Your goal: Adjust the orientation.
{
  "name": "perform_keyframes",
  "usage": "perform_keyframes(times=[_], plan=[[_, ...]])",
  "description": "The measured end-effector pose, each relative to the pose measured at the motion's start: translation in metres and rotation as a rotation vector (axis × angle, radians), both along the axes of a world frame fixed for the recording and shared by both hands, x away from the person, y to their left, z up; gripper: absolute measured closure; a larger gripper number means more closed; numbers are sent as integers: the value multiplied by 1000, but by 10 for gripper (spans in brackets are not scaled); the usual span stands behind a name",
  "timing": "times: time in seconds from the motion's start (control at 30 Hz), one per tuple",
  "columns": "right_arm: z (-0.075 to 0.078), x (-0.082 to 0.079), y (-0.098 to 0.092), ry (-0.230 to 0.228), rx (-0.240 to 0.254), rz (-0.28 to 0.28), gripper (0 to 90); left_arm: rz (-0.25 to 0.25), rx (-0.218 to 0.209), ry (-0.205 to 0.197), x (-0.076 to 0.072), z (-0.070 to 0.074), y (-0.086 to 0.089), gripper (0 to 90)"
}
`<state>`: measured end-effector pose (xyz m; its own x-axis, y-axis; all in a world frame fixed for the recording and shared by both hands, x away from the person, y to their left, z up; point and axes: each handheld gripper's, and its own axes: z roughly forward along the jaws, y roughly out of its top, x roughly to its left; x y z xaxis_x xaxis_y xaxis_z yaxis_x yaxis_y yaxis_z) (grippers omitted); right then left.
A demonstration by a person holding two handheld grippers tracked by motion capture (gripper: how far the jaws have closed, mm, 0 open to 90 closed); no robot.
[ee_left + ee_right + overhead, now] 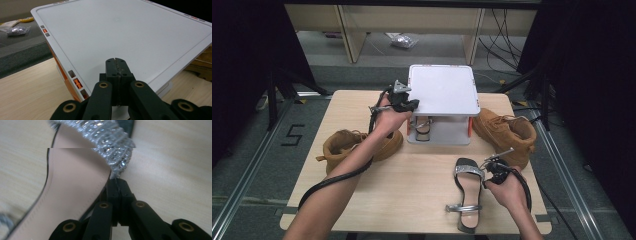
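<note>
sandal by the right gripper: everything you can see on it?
The sandal is an open-toe dress shoe lying sole-down on the wooden table, toe pointing away from the person. It has a pale pink insole, dark edge, a glittery silver toe strap and a silver ankle strap. The right gripper, jaws shut, meets the toe strap's right end; a grip can't be confirmed.

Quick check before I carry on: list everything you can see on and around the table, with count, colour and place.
Sandal: one, black sole with silver straps, near right of table, at the right gripper's tips.
Second sandal: one, silver-strapped, on the rack's lower level.
Boots: two, tan; one left, one right of the rack.
Rack: one, white with orange clips, far centre.
Table: one, light wood.
Crumpled bag: one, silvery, on the floor beyond.
Left gripper: black, shut, over the rack's top.
Right gripper: black, shut, against the sandal's strap.
</note>
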<state>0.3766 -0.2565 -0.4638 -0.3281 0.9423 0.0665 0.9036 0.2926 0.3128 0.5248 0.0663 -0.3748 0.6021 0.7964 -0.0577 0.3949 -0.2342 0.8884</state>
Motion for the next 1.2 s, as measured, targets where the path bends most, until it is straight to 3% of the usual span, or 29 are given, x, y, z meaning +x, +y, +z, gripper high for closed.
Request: perform_keyframes(times=[0.13, 0.2, 0.23, 0.4, 0.53, 0.6, 0.73, 0.77, 0.83, 0.87, 0.93, 1.07, 1.1, 1.13, 1.2], plan=[[1, 7, 4, 2, 1, -13, 900, -6, 21, 5, 0, 1, 1, 900], [3, 9, 6, 14, 14, -29, 900, -5, 19, 4, 0, 1, 1, 899], [1, 12, 5, -4, 17, -9, 900, -1, 0, -1, 0, 0, 0, 899], [2, 15, 7, -8, -9, -13, 897, -7, 21, 5, 0, 1, 1, 899], [10, 11, 5, -6, 7, -21, 829, -6, 19, 5, 0, 1, 1, 899], [14, 9, 4, -7, 23, -26, 714, 0, -2, -1, 0, 0, 0, 899], [24, 2, 4, 4, 24, -21, 645, -1, 0, 0, 0, 0, 0, 899], [26, 0, 4, 4, 39, -17, 619, -6, 21, 5, 0, 1, 1, 899], [28, -3, 5, 21, 58, -22, 574, -6, 22, 6, 0, 1, 1, 899], [27, -3, 4, 14, 65, 4, 569, -6, 24, 6, 0, 1, 1, 899], [29, -7, 7, 41, 84, -23, 558, -8, 23, 6, 0, 1, 1, 899], [25, -9, 6, 36, 95, -7, 535, -2, 1, 0, 0, 0, 0, 900], [26, -11, 8, 52, 101, -18, 524, -1, 0, 0, 0, 0, 0, 900], [25, -10, 7, 54, 102, 0, 519, -7, 20, 5, 0, 1, 1, 899], [23, -10, 6, 36, 85, -4, 513, -6, 19, 6, 0, 1, 1, 900]])
